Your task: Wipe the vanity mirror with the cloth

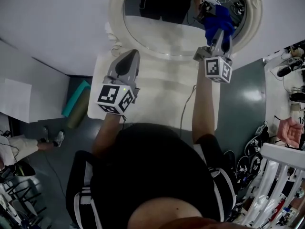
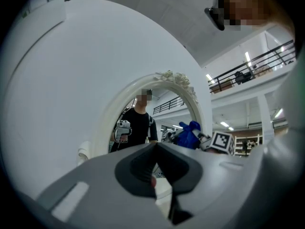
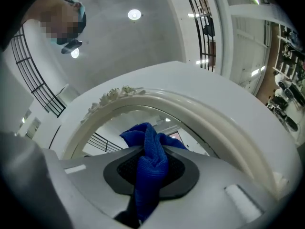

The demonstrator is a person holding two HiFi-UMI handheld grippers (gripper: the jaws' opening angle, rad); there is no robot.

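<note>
The blue woven cloth (image 3: 147, 149) is clamped between the closed jaws of the right gripper (image 3: 151, 175), its bunched free end pushed forward so that fabric, not gripper, meets the right part of the oval vanity mirror with the cream ornate frame (image 1: 159, 30); actual contact with the glass cannot be told. The left gripper (image 2: 157, 168), jaws pressed together on nothing, is held low over the white tabletop (image 1: 157, 97), judged to be kept clear of the wiping.
</note>
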